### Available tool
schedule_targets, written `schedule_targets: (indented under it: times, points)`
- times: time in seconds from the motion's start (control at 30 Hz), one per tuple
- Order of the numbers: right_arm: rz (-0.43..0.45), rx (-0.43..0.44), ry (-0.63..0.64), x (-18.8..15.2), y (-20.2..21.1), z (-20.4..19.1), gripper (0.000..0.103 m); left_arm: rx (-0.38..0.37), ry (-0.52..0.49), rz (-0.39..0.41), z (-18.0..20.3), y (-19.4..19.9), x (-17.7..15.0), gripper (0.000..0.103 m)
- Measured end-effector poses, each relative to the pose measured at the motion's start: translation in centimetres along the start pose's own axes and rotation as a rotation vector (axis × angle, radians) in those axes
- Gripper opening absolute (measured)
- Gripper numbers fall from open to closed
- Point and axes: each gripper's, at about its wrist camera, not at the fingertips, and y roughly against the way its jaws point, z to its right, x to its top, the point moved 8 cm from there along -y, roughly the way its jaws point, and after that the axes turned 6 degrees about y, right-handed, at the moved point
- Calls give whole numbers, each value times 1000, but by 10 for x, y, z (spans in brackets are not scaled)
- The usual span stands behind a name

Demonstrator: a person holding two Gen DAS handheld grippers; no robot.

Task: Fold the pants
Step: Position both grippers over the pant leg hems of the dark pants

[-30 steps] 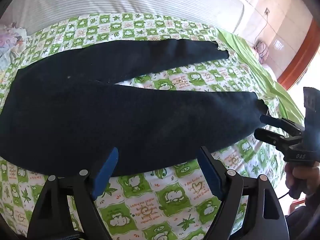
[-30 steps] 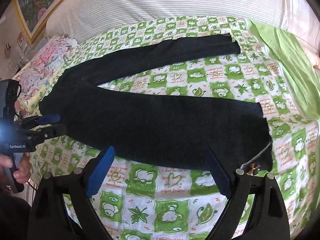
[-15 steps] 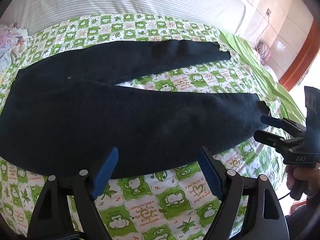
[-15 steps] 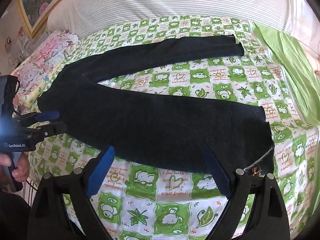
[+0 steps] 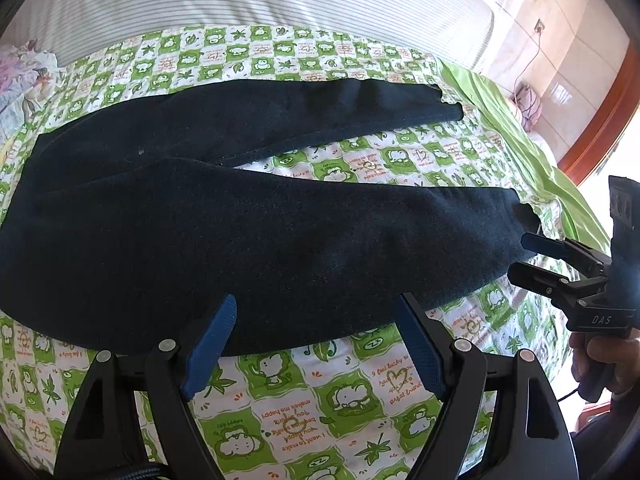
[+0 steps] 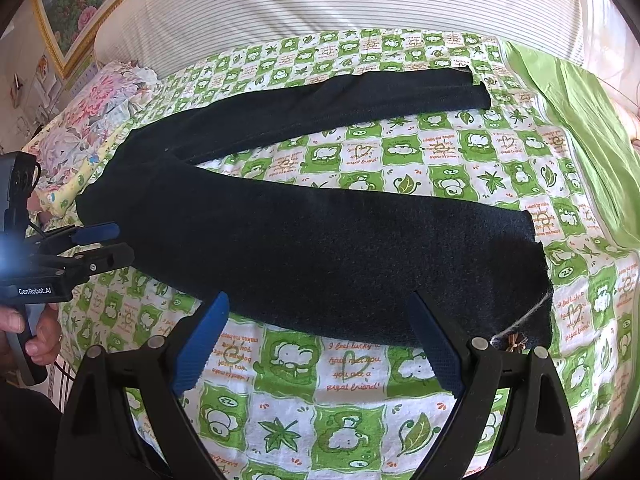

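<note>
Left gripper (image 5: 316, 344): blue-padded fingers (image 5: 210, 344) spread wide, nothing between them, hovering just over the near edge of the waist end of the pants (image 5: 240, 232). In the right wrist view the same tool (image 6: 116, 242) sits at the far left, jaws parted, tips near the waistband corner; whether they touch the cloth cannot be told.

Right gripper (image 6: 320, 344): fingers (image 6: 202, 340) likewise wide apart and empty, poised over the near edge of the nearer leg, close to its hem. Seen from the left wrist view (image 5: 524, 256), its tips lie just beside the hem of that leg; contact cannot be told.

Pants: dark navy, laid flat, legs splayed in a narrow V, waist to the person's left, hems to the right. A loose thread with a small tag (image 6: 514, 342) hangs at the near hem corner.

Change against the frames a second ago: both wrist views sit slightly nearer the garment and a little higher over it; the pants lie in the same spread, unfolded; both jaw pairs keep the same wide opening.

Surroundings: green-and-white cartoon-print sheet (image 5: 340, 396), plain green cloth (image 6: 580, 120) at the right side, floral pillow (image 6: 84, 120) at the left, striped headboard (image 6: 320, 0), framed flower picture (image 6: 76, 4).
</note>
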Motion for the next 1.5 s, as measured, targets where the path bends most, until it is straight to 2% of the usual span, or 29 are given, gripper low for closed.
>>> schedule_targets:
  times: [1.5]
  points:
    - [-20, 16, -17, -2, -2, 1, 91, -15, -3, -33, 4, -9, -1, 82]
